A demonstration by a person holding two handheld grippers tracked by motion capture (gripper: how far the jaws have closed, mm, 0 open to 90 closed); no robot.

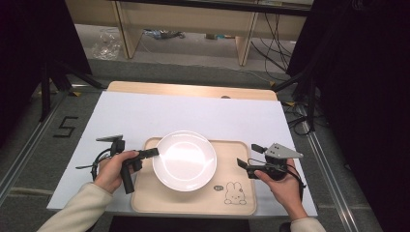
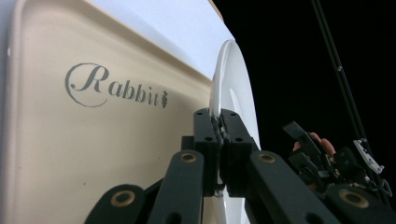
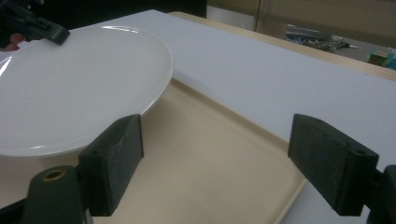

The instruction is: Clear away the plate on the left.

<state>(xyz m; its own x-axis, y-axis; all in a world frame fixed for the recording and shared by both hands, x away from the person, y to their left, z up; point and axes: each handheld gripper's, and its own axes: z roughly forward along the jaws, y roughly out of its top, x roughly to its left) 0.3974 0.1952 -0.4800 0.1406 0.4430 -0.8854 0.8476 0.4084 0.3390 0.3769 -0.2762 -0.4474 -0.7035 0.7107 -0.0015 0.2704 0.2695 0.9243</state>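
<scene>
Left tool [image 1: 153, 153] pinches the plate [image 1: 184, 160] rim, right tool [image 1: 250, 160] waits open beside the tray [image 1: 193, 200]

The left tool's jaws are closed tight on the thin left edge of the plate, which in the left gripper view [image 2: 220, 135] runs straight up from between its pads; gripping the rim makes sense, since a flat plate offers no other hold. The plate sits on the tray just ahead of that tool, slightly toward the far side, so the rabbit print stays uncovered. The right tool's jaws [image 3: 233, 163] stand wide apart with nothing between them, near the tray's right edge, the plate [image 3: 70, 88] ahead and to its left; it looks ready to steady the tray on the tabletop [image 1: 145, 113]
</scene>
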